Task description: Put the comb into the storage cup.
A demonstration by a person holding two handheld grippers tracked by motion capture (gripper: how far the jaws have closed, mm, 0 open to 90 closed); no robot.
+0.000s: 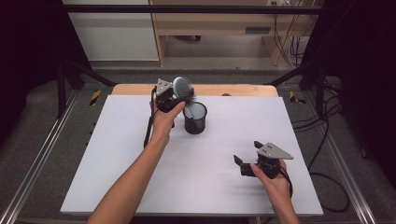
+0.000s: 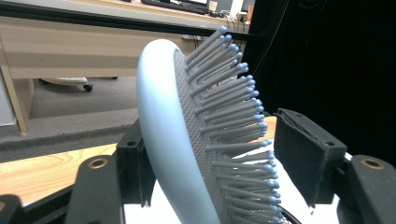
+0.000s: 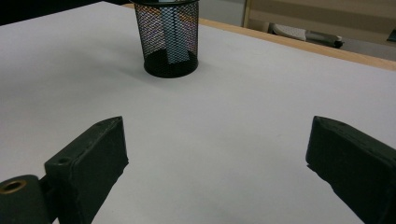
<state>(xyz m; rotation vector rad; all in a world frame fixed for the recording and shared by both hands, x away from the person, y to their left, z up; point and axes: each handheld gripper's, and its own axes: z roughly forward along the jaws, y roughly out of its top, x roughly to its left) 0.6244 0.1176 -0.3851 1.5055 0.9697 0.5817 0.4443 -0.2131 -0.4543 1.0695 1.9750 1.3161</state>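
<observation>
Pale blue hairbrush [image 2: 161, 140] standing handle-down in black mesh cup [image 1: 194, 122], head up above the rim and tilted, bristles [image 2: 229, 116] fanning toward one side. Handle visible through the mesh in the right gripper view, leaning against the cup wall. Cup upright on white table surface [image 1: 140, 154], toward the far middle, just short of the wooden edge [image 1: 233, 89].

Left gripper [image 1: 175, 95] held at the brush head, jaws partly apart on either side of it: one pad close behind the smooth back, touching or not impossible to tell, the other clear of the bristle tips with a visible gap. No squeeze on the brush.

Right gripper [image 1: 247, 156] well apart from the cup, low over the near right part of the table, jaws spread wide with nothing between them, aimed toward the cup.
</observation>
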